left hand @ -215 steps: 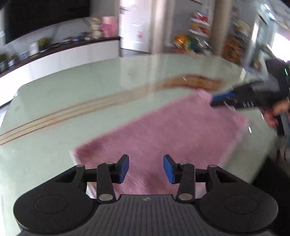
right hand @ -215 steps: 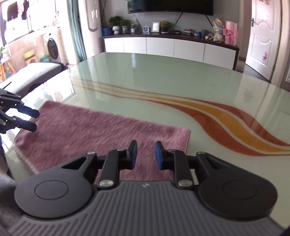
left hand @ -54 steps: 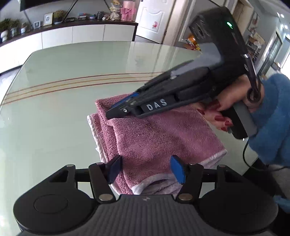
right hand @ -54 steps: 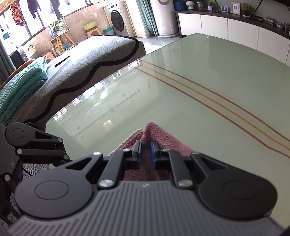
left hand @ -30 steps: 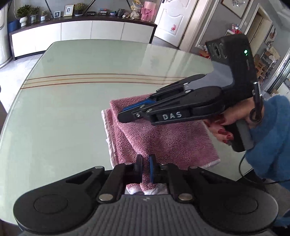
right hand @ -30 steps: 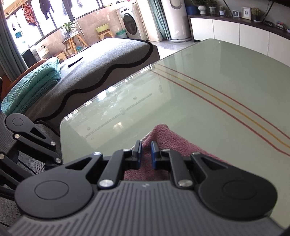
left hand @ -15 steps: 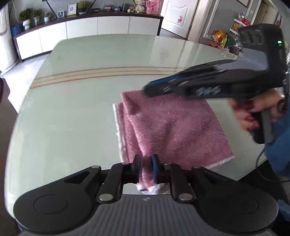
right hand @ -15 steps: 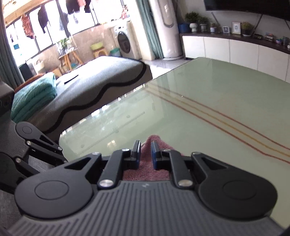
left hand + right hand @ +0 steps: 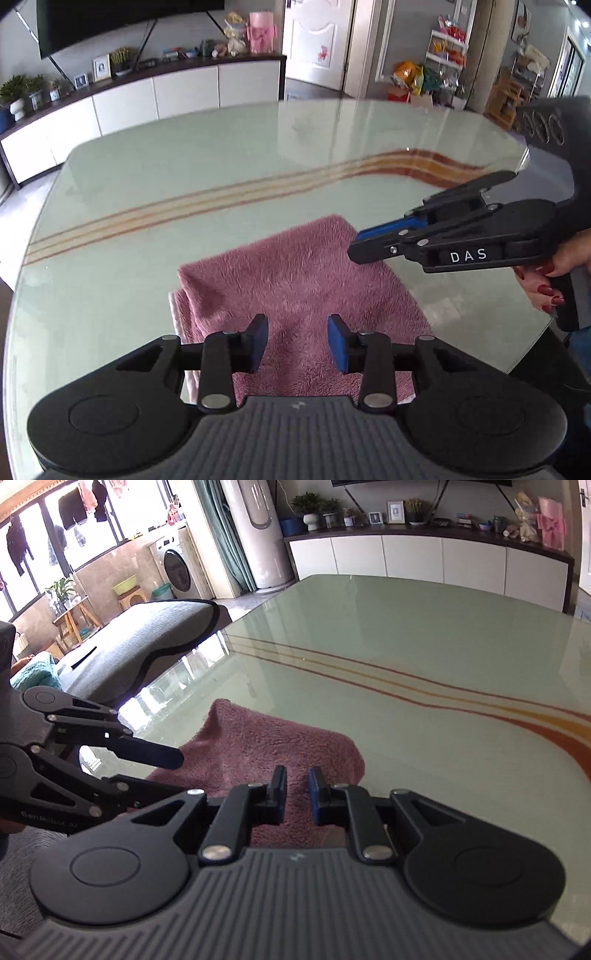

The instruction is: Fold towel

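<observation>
Glass counter (image 9: 155,177), pale green, glossy, with curved orange and red stripes running across it; it is reflecting the room. Beyond it a long white cabinet (image 9: 122,99) is standing against the wall, carrying framed photos, small plants and a pink gift box (image 9: 261,32); a white door (image 9: 320,40) is showing to its right. In the right wrist view a grey sofa (image 9: 147,646) is sitting just past the counter's edge, with a washing machine (image 9: 177,568) and a window with hanging clothes behind it. The pink towel (image 9: 299,280) is lying folded on the near part of the counter, one corner slightly raised, white edging showing at its left side. Left gripper (image 9: 298,341) is hovering over the towel's near edge; its jaws have just been opening and are standing moderately apart with nothing pinched, towel only beneath them. Right gripper (image 9: 297,794) is hanging over the towel's other end; its jaws are showing a narrow gap, empty, pads not pressing on the cloth. A hand (image 9: 550,277) with red nails is gripping the right gripper's handle at the right edge of the left wrist view.
</observation>
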Action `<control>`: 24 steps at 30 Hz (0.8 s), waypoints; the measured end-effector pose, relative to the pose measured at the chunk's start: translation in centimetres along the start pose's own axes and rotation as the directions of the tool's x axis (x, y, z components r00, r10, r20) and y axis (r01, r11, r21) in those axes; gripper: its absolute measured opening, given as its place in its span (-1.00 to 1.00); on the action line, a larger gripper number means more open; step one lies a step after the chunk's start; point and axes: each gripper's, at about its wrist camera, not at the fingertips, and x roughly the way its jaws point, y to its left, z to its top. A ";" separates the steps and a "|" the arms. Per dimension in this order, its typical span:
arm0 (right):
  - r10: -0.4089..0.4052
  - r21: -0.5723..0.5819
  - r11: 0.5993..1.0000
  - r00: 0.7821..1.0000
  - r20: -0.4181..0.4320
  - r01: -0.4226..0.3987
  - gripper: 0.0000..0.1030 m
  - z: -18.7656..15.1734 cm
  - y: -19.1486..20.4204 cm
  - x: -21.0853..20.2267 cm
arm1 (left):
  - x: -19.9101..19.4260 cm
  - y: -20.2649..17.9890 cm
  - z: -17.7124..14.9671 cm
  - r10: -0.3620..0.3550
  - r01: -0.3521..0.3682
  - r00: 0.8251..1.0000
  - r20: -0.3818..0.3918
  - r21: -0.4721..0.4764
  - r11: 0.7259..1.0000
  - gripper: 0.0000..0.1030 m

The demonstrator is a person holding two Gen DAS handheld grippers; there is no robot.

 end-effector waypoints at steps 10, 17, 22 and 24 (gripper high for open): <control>-0.037 -0.009 0.999 0.999 -0.012 0.037 -0.68 -0.4 1.0 1.3 | -0.2 1.6 -2.2 0.032 -0.032 0.999 -0.008 -0.060 0.998 -0.23; 0.065 -0.073 0.995 0.998 -0.026 -0.067 -0.49 -2.1 4.2 -1.3 | -1.2 0.9 -2.5 0.101 -0.101 0.995 -0.007 -0.014 0.995 -0.06; 0.038 -0.076 0.996 0.997 -0.060 -0.043 -0.60 -3.6 4.5 -0.1 | -0.8 1.6 -2.9 0.107 -0.110 0.993 -0.038 -0.061 0.992 0.04; 0.029 -0.055 0.998 0.997 -0.065 -0.032 -0.68 -3.5 4.1 -0.1 | -0.5 2.0 -2.9 0.093 -0.096 0.995 -0.041 -0.099 0.990 0.04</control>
